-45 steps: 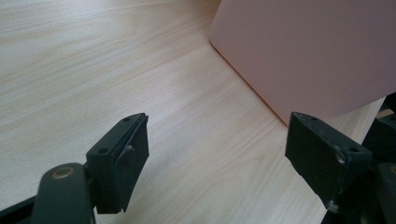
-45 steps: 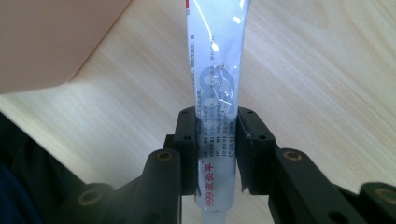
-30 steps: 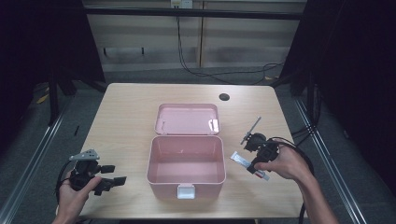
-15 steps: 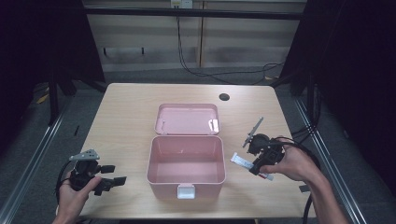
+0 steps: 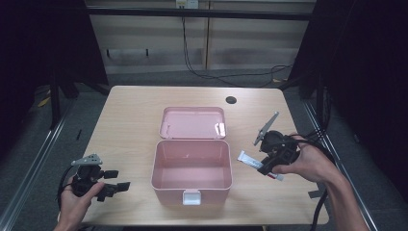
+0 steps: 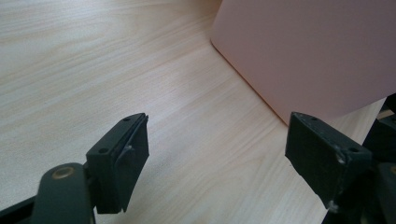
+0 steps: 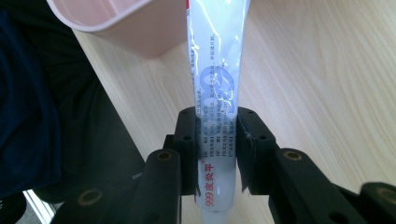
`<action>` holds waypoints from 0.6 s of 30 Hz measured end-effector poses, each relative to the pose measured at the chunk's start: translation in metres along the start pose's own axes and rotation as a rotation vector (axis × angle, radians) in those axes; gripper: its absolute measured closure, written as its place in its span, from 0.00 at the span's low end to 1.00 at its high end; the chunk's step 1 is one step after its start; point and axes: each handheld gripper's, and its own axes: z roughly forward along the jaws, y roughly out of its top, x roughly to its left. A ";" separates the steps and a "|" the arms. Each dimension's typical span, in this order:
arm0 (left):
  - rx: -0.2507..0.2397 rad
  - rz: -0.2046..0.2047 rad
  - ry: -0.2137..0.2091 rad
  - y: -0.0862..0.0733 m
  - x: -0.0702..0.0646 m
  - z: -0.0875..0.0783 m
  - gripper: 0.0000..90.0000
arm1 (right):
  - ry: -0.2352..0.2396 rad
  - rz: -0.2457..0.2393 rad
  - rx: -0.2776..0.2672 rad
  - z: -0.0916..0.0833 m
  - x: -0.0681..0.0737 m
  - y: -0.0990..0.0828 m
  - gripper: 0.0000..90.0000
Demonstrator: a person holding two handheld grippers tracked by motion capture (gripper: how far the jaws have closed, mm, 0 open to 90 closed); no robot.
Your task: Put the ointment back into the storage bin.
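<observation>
one tube (image 7: pixel 215 88) (clamped), one pink box (image 5: pixel 192 166)

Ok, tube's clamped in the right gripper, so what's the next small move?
Probably lift the right gripper and carry the tube leftward over the open pink box. Its fingers are shut on the tube, the box sits just beside it with lid back, and the left gripper waits open beside the box.
</observation>
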 end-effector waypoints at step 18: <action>-0.001 0.000 -0.002 0.000 0.000 0.000 0.24 | 0.023 -0.077 -0.024 -0.012 0.014 0.035 0.80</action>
